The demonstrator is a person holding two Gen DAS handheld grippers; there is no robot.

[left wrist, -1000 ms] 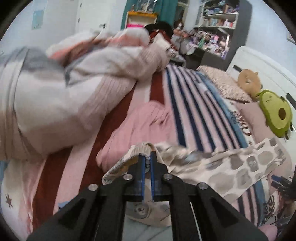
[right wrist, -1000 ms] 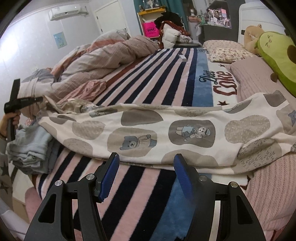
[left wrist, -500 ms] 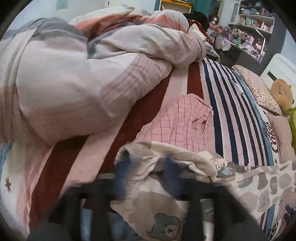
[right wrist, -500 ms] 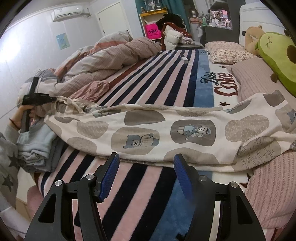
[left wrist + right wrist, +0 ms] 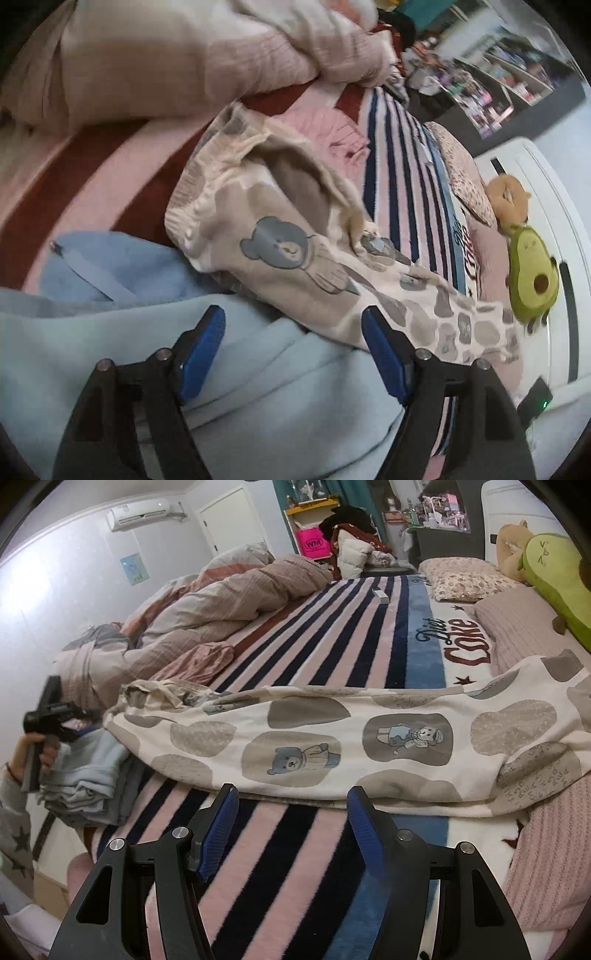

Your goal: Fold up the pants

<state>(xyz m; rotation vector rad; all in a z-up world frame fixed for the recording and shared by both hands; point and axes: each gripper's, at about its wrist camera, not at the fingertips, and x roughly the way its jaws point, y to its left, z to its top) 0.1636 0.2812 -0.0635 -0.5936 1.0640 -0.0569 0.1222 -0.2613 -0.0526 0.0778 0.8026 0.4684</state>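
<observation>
Cream pants with grey patches and bear prints [image 5: 332, 746] lie stretched across the striped bed. Their waistband end [image 5: 258, 206] rests loose on the bed and on the light blue clothes. My left gripper [image 5: 291, 325] is open and empty, just short of the waistband, above the blue clothes. It also shows at the far left of the right wrist view [image 5: 55, 716], held in a hand. My right gripper [image 5: 291, 808] is open and empty, above the blanket just in front of the pants' near edge.
A stack of folded light blue clothes [image 5: 184, 369] lies at the bed's left end [image 5: 92, 775]. A bunched duvet [image 5: 221, 605] and a pink checked garment [image 5: 199, 661] lie behind. Pillows [image 5: 469, 576] and an avocado plush [image 5: 532, 273] sit at the headboard.
My left gripper opened and let go of the pants' waistband, which dropped onto the bed and blue clothes. It drew back a little. The right gripper barely moved.
</observation>
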